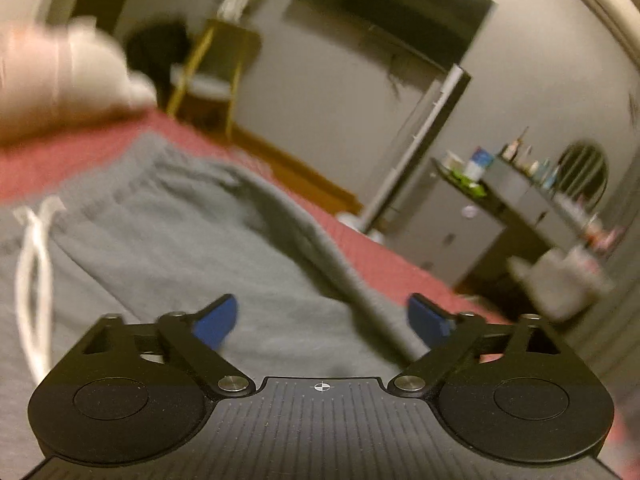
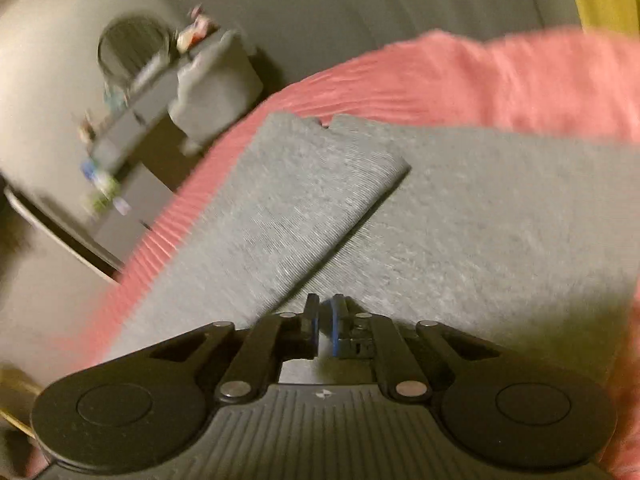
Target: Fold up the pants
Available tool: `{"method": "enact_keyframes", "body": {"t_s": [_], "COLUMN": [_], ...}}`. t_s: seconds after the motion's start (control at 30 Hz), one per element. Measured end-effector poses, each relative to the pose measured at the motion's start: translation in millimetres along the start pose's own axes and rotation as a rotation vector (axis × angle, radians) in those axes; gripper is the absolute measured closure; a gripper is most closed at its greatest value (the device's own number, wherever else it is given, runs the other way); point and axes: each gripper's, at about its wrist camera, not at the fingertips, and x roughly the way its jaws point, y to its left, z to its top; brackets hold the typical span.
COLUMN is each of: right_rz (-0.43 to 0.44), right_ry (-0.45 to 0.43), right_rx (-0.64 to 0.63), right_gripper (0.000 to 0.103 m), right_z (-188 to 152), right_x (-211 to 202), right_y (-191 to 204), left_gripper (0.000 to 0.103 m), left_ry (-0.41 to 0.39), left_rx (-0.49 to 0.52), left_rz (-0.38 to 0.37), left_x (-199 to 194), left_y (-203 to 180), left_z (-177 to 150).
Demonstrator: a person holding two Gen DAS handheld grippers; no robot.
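Grey sweatpants (image 1: pixel 168 240) lie on a red bedspread (image 1: pixel 384 264). In the left wrist view the waistband end with a white drawstring (image 1: pixel 32 280) is at the left, and a raised fold ridge runs toward my left gripper (image 1: pixel 322 320), which is open and empty just above the fabric. In the right wrist view the two leg ends (image 2: pixel 320 184) lie side by side, one overlapping the other. My right gripper (image 2: pixel 323 328) is shut, with grey fabric of the pants (image 2: pixel 480 240) right at its tips; whether it pinches the cloth is hidden.
White pillows (image 1: pixel 60 72) lie at the head of the bed. A gold-framed side table (image 1: pixel 212 76) stands behind it. A grey dresser (image 1: pixel 520 208) with small bottles stands beside the bed, also in the right wrist view (image 2: pixel 132 100). The bedspread edge (image 2: pixel 168 216) drops to the floor.
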Motion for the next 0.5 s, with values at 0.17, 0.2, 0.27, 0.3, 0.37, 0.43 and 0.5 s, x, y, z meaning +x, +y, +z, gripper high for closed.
{"method": "enact_keyframes", "body": {"t_s": [0.17, 0.2, 0.27, 0.3, 0.37, 0.43, 0.5], "right_rz": [0.148, 0.149, 0.154, 0.163, 0.165, 0.16, 0.167], "right_ry": [0.054, 0.063, 0.069, 0.075, 0.075, 0.076, 0.087], "right_rx": [0.098, 0.087, 0.077, 0.064, 0.049, 0.027, 0.036], "right_gripper": [0.054, 0.054, 0.054, 0.055, 0.067, 0.088, 0.088], "right_z": [18, 21, 23, 23, 22, 23, 23], "right_x": [22, 29, 41, 45, 46, 49, 49], "right_y": [-7, -5, 6, 10, 14, 16, 12], "left_gripper": [0.029, 0.035, 0.037, 0.041, 0.042, 0.032, 0.035], "left_ry": [0.18, 0.201, 0.239, 0.255, 0.253, 0.253, 0.321], "left_rx": [-0.224, -0.232, -0.209, -0.199, -0.18, -0.182, -0.176], "left_rz": [-0.054, -0.032, -0.028, 0.002, 0.027, 0.07, 0.107], "left_x": [59, 70, 94, 104, 120, 137, 160], "left_y": [25, 25, 21, 18, 14, 11, 12], "left_z": [45, 51, 61, 66, 72, 76, 76]}}
